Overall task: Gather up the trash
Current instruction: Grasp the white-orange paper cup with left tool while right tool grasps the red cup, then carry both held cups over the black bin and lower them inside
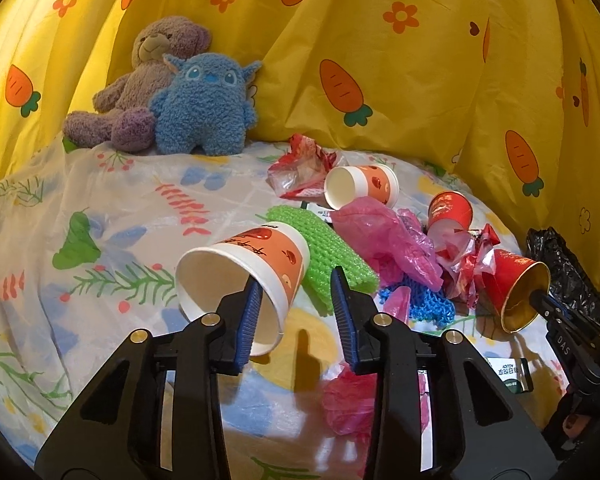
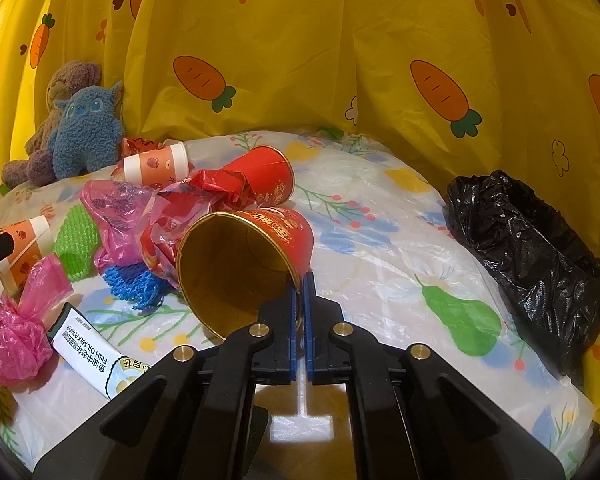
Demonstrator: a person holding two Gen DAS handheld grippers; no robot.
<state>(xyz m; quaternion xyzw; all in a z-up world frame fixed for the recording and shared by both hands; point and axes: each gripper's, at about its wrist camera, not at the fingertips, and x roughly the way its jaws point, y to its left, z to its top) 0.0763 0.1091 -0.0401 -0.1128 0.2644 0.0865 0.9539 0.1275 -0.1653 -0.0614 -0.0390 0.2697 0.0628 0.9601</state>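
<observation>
An orange-and-white paper cup lies on its side on the floral sheet. My left gripper is open; its left finger is inside the cup's mouth and the right finger stands clear outside the wall. A red cup with a gold inside also lies on its side. My right gripper is shut on its rim, and this shows at the right of the left wrist view too. Loose trash sits between: pink bags, green foam net, blue net, red wrappers.
A black trash bag lies open at the right by the yellow carrot-print curtain. A second orange cup, a second red cup and a milk powder sachet lie nearby. Two plush toys sit at the back left.
</observation>
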